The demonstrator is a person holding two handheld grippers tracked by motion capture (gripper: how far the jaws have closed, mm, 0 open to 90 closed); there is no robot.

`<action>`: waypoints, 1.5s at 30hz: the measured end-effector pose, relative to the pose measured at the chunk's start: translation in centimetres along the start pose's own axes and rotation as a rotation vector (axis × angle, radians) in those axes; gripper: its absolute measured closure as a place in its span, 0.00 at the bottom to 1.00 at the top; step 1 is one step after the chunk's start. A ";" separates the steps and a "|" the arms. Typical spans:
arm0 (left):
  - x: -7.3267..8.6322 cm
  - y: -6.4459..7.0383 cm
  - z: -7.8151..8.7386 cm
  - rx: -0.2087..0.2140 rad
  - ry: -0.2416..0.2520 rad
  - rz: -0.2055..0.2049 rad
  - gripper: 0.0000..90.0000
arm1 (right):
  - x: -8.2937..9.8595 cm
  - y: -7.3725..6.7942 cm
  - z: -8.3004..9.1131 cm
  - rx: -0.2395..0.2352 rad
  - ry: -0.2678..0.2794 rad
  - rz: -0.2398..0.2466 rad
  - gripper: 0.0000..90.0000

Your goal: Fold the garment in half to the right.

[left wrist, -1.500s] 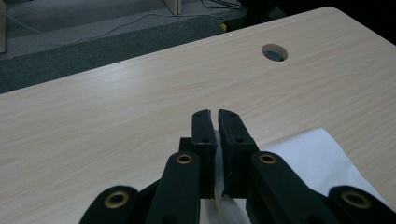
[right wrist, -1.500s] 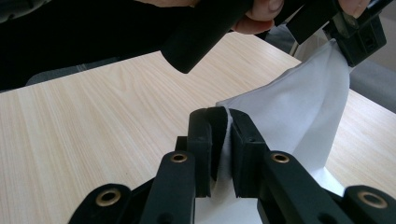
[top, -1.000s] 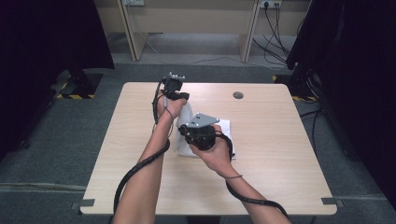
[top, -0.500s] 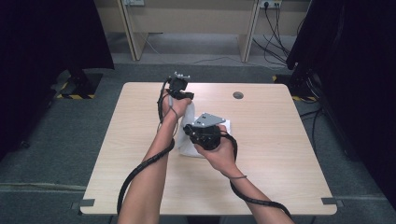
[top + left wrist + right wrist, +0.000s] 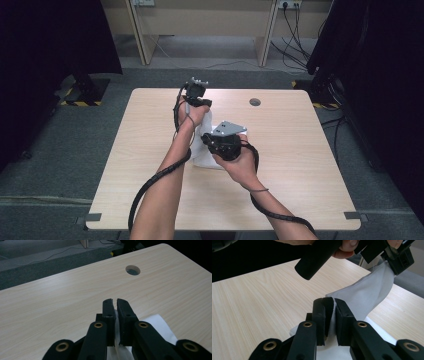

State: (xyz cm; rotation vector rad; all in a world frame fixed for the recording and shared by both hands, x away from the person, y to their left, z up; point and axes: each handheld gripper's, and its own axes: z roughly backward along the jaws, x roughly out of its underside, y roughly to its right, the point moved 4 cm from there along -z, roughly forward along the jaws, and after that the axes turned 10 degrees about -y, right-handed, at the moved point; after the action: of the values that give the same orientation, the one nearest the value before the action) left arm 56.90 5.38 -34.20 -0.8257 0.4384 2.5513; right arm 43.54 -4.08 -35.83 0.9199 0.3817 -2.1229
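A white cloth (image 5: 202, 142) is stretched between both grippers above the middle of the wooden table (image 5: 150, 165). My left gripper (image 5: 202, 103) is raised at the far side and shut on one corner of the cloth (image 5: 156, 326); in the left gripper view (image 5: 114, 300) the fabric runs between the jaws. My right gripper (image 5: 212, 137) is nearer the person and shut on another part of the cloth (image 5: 367, 293), which passes up between its jaws (image 5: 334, 300) toward the left gripper (image 5: 398, 261). The cloth's lower edge rests on the table.
A round cable hole (image 5: 255, 102) sits in the table toward its far right. Black cables (image 5: 150, 187) trail from both grippers along the forearms. Desk legs and floor cables (image 5: 295, 30) lie beyond the far edge, with dark curtains at both sides.
Both grippers have shifted slightly to the right with the cloth held between them. The left one has risen a little, pulling the cloth tauter.
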 end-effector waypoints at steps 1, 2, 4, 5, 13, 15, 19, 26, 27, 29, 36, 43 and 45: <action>-0.1 0.3 -0.2 0.004 -0.002 -0.003 0.95 | 0.0 0.0 0.0 0.000 0.000 0.000 0.89; -0.1 0.3 -0.2 0.004 -0.002 -0.003 0.94 | 0.0 0.0 0.0 0.000 0.000 0.000 0.89; -0.2 0.7 -0.4 0.010 -0.003 -0.005 0.94 | 0.2 0.2 0.2 0.001 0.000 -0.004 0.89; -0.2 0.7 -0.4 0.010 -0.003 -0.005 0.95 | 0.2 0.2 0.2 0.001 0.000 -0.004 0.89; -0.3 1.8 -1.3 0.026 -0.011 -0.015 0.94 | 1.0 0.9 0.6 0.010 -0.006 -0.015 0.89; -0.3 2.0 -1.5 0.028 -0.014 -0.019 0.94 | 1.3 1.1 0.7 0.011 -0.007 -0.021 0.89; -0.3 2.2 -1.8 0.032 -0.019 -0.023 0.94 | 1.6 1.3 0.8 0.012 -0.008 -0.025 0.89; -0.3 2.9 -2.5 0.039 -0.031 -0.036 0.94 | 2.4 1.6 0.9 0.011 -0.018 -0.033 0.89; -0.3 3.0 -2.6 0.042 -0.032 -0.036 0.94 | 2.4 1.6 0.9 0.012 -0.020 -0.035 0.89; -0.3 3.2 -2.8 0.045 -0.034 -0.039 0.94 | 2.6 1.7 0.9 0.012 -0.021 -0.039 0.89; -0.2 3.9 -3.4 0.053 -0.043 -0.042 0.94 | 3.2 2.1 1.1 0.015 -0.025 -0.050 0.89; -0.2 4.4 -3.9 0.059 -0.048 -0.046 0.94 | 3.8 2.6 1.4 0.018 -0.026 -0.057 0.89; -0.2 4.5 -4.1 0.061 -0.054 -0.049 0.94 | 4.0 2.8 1.4 0.014 -0.028 -0.064 0.89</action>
State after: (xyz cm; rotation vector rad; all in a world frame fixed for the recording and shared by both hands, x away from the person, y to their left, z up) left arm 56.82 -0.27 -36.52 -0.7355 0.4707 2.4959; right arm 43.16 -8.83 -37.65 0.8961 0.3868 -2.1966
